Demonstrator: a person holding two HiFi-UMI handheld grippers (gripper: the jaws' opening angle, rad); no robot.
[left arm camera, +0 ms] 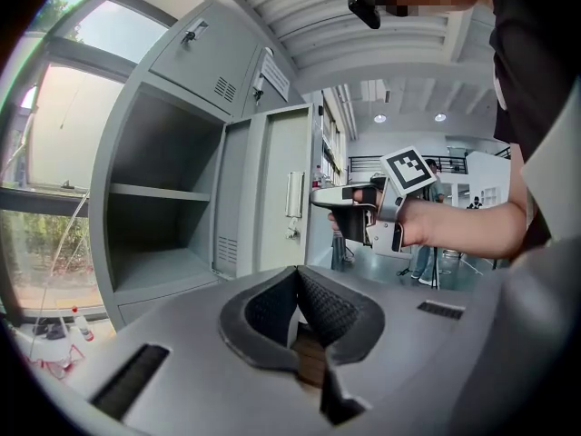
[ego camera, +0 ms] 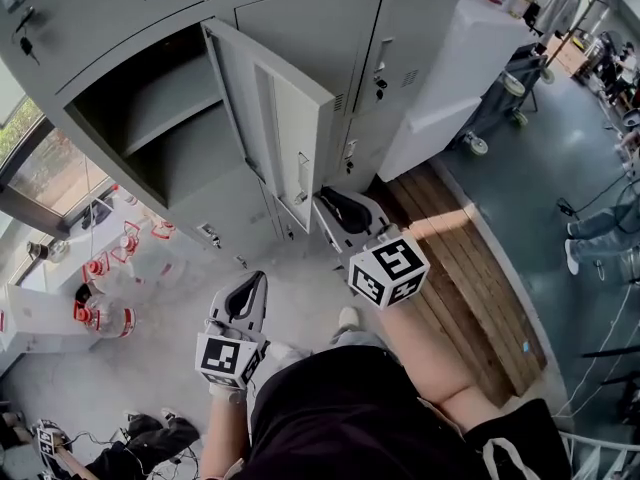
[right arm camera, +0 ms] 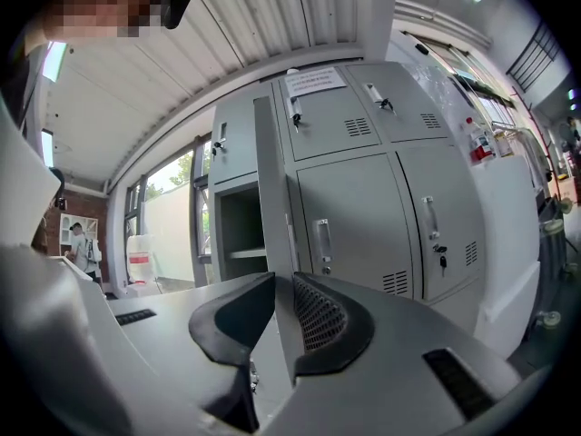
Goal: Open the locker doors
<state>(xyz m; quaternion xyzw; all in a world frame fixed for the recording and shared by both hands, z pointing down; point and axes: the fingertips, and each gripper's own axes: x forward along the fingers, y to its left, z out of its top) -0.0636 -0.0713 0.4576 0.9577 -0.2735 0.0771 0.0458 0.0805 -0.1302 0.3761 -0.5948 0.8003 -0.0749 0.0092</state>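
Observation:
A bank of grey lockers (ego camera: pixel 300 28) stands ahead. One door (ego camera: pixel 270 118) is swung outward, showing an empty compartment with a shelf (ego camera: pixel 150 118). My right gripper (ego camera: pixel 330 203) is at that door's free edge, below its handle. In the right gripper view the door's edge (right arm camera: pixel 270 198) runs between the pads of the right gripper (right arm camera: pixel 283 284), which press on it. My left gripper (ego camera: pixel 260 280) is held low in front of the lockers, jaws together with nothing in them. The left gripper (left arm camera: pixel 297 275) looks toward the open door (left arm camera: pixel 281 189). The neighbouring doors (right arm camera: pixel 349 216) are closed.
A white cabinet (ego camera: pixel 450 78) stands right of the lockers, with a wheeled cart (ego camera: pixel 510 88) behind it. A wooden platform (ego camera: pixel 470 268) lies on the floor at right. Bottles with red labels (ego camera: pixel 100 268) sit on the floor at left, below a window (ego camera: pixel 40 168).

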